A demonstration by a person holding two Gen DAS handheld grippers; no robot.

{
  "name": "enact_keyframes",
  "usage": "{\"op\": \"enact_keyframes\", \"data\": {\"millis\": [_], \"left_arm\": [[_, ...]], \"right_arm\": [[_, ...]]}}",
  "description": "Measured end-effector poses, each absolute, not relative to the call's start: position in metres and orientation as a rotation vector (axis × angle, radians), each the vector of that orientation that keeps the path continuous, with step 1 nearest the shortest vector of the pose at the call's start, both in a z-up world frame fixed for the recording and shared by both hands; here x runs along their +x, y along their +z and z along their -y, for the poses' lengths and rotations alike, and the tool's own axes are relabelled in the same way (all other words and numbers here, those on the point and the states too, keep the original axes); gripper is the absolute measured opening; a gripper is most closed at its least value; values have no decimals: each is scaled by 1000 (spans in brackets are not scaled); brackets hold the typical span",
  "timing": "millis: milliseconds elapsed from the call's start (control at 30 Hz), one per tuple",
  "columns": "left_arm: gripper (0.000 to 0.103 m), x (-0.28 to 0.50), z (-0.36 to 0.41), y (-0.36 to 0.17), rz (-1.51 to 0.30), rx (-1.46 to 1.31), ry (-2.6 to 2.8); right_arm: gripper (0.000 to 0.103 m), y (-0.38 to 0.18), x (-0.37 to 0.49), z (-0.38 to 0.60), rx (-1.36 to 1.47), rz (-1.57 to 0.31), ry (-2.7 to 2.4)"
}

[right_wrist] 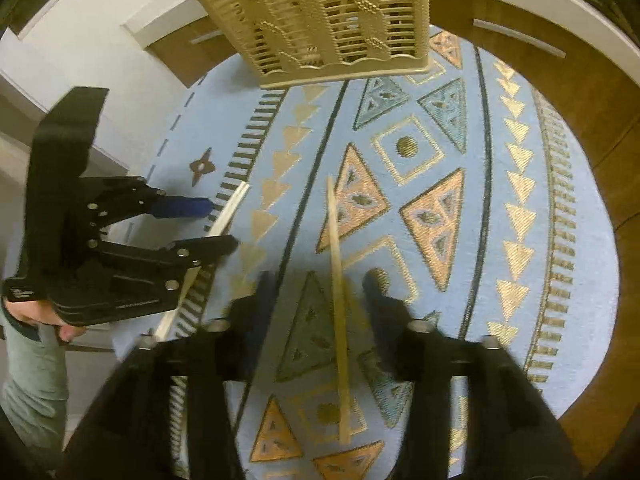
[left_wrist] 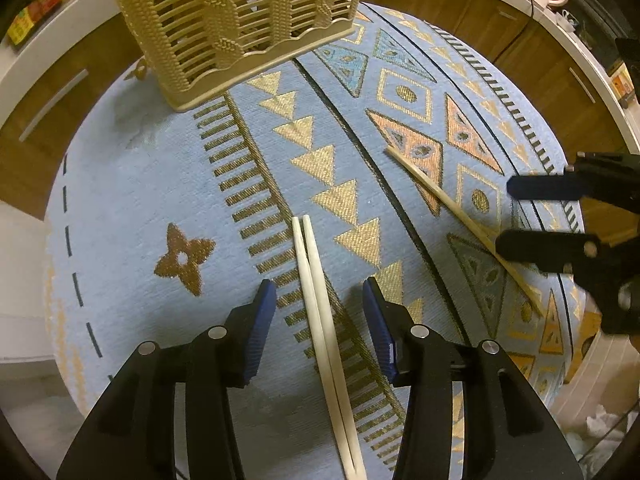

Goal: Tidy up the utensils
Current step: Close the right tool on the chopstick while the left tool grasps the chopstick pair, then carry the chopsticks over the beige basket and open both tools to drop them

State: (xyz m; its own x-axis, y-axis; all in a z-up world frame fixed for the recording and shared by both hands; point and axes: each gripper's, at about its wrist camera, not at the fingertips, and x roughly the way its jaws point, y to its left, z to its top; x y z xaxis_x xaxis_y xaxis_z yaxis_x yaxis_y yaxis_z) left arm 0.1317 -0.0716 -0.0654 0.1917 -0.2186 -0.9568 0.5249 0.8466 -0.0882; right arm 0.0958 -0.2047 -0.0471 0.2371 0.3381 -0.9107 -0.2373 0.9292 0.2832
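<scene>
Left gripper [left_wrist: 319,296] points steeply down at the table, blue pads spread, with 2 pale chopsticks [left_wrist: 316,300] lying side by side on the cloth between the pads, neither pad touching them. Right gripper [right_wrist: 320,280] also tilts down, jaws apart, straddling 1 tan wooden chopstick [right_wrist: 338,300] that lies flat on the cloth, no contact visible; that view is motion-blurred near the fingertips. From the left wrist view the tan stick runs diagonally on the right side of the table, its lower stretch crossing by the right gripper's fingers [left_wrist: 544,188]. Pale pair sits well apart from the tan stick, toward the table's left part. Beige slatted utensil holder [left_wrist: 240,20] stands upright at the far edge of the table, well apart from all 3 sticks. Round table covered by a light blue patterned tablecloth [left_wrist: 128,200] with gold triangles and orange diamonds. Person's hand [right_wrist: 48,316] in a grey-green sleeve [right_wrist: 32,380] grips the left tool's handle. Wooden cabinet fronts [left_wrist: 48,92] ring the background.
</scene>
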Motion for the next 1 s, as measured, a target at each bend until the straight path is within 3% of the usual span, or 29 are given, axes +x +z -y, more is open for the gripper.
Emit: {"op": "enact_keyframes", "data": {"millis": [167,233,300,333,367,400,433,500,767,1000], "left_arm": [[44,132,76,-66,-1286,279,-529],[42,131,79,-66,-1281,293,-519],[41,129,85,-67,-1272,311,-503],[40,127,88,-67,-1263,330,-491],[37,124,91,-67,-1252,354,-477],[33,121,95,-67,-1239,380,-467],[28,118,98,-66,-1232,385,-475],[12,112,102,-65,-1216,407,-468],[9,106,86,-46,-1100,267,-511],[8,102,46,40,-724,25,-610]], "right_arm": [[62,-55,95,190,-75,-1302,318],[57,-62,97,184,-81,-1337,340],[34,-68,97,177,-110,-1354,341],[33,-72,96,172,-143,-1363,340],[26,-72,95,168,-169,-1344,334],[24,-73,94,165,-187,-1344,337],[16,-73,91,161,-225,-1334,331],[4,-72,88,157,-251,-1328,332],[4,-46,77,192,-101,-1256,387],[4,31,81,213,48,-1004,451]]}}
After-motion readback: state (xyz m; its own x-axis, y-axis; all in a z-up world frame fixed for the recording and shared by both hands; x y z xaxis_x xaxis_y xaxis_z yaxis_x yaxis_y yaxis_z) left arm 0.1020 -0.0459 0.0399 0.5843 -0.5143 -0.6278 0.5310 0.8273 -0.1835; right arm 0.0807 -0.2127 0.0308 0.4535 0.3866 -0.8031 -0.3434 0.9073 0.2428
